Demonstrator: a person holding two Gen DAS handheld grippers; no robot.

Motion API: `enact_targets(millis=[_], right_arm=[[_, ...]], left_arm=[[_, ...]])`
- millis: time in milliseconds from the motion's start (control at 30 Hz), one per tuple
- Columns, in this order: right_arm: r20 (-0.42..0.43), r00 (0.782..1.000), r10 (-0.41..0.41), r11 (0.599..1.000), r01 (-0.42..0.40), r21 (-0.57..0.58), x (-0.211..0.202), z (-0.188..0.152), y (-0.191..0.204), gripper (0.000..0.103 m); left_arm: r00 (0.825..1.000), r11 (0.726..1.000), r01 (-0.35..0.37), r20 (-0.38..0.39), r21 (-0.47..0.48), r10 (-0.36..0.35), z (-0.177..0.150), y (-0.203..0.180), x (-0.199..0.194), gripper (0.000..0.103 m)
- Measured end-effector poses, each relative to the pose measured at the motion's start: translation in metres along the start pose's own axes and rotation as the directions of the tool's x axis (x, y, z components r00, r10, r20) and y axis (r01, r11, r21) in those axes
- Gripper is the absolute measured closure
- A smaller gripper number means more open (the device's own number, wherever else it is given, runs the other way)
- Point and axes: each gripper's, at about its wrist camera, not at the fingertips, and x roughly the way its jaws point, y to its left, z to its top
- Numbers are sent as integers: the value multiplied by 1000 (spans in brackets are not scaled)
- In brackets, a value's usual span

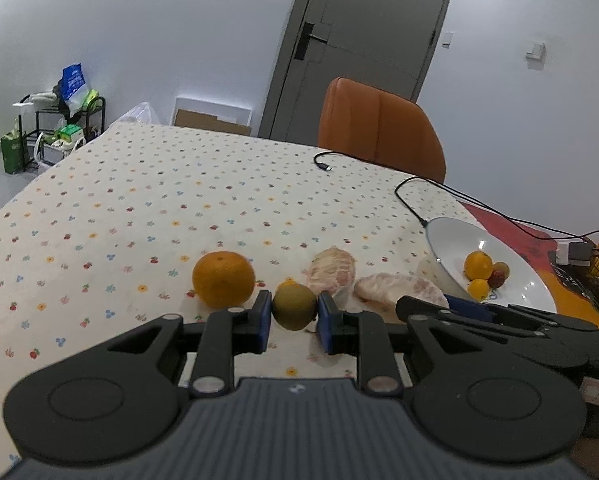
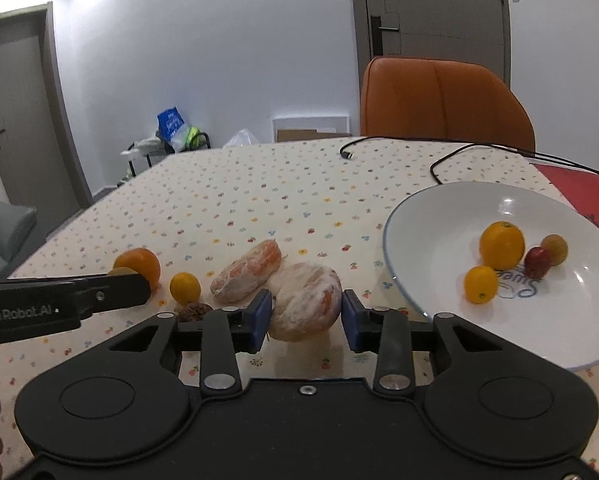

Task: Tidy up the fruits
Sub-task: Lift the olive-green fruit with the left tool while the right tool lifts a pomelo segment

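Observation:
In the left wrist view my left gripper (image 1: 294, 322) is shut on a small green-yellow fruit (image 1: 294, 307), with a blue pad against each side. A whole orange (image 1: 223, 278) sits just left of it. In the right wrist view my right gripper (image 2: 305, 322) is shut on a peeled citrus piece (image 2: 305, 306). A second peeled piece (image 2: 247, 272) lies behind it. A small yellow fruit (image 2: 184, 288) and a brown nut-like thing (image 2: 195, 312) lie to the left. The white plate (image 2: 419, 208) at right holds an orange (image 2: 501, 245), a small yellow fruit (image 2: 480, 284) and a red fruit (image 2: 537, 262).
A flowered cloth (image 1: 139, 208) covers the table. An orange chair (image 2: 439, 100) stands at the far edge. A black cable (image 2: 451, 160) loops behind the plate toward a charger (image 1: 573, 250). A red mat (image 2: 579, 184) lies beyond the plate.

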Motion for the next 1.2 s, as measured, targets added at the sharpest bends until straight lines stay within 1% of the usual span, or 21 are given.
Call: enact_targets(millis=[133,267,333,367,600,767,967,1200], right_arm=[[19,1000,2,1000,-2,18,-10,1,-6,69],[52,999,11,1000,-12,21,-22,2,-8,74],[65,998,15,1000,-17,24,-27,3,-10,80],[65,998,26,999,-28,28,-28,3,-12,90],[95,993,67,997,-71,36,-43,2,-17,92],[141,986,85,994,-94,61,-56,3,-27,92],[188,979,73,993,-90,81,-73,8,-40,92],[223,975,27,992,-54,114,-85,11,-64,92]], left_arm=[[1000,1000,5,6,10,-5,1,-6,-4,80],[1000,1000,6,15,26,-6,3,-14,-8,80],[1000,999,6,22,33,-7,4,-17,-10,80],[1000,999,6,25,37,-7,4,-19,-12,80],[999,998,2,48,58,-5,7,-29,-21,80],[998,997,-3,62,78,-2,10,-36,-27,80],[997,994,9,80,108,-17,15,-50,-28,80],[995,990,37,85,137,-49,19,-69,-22,80]])
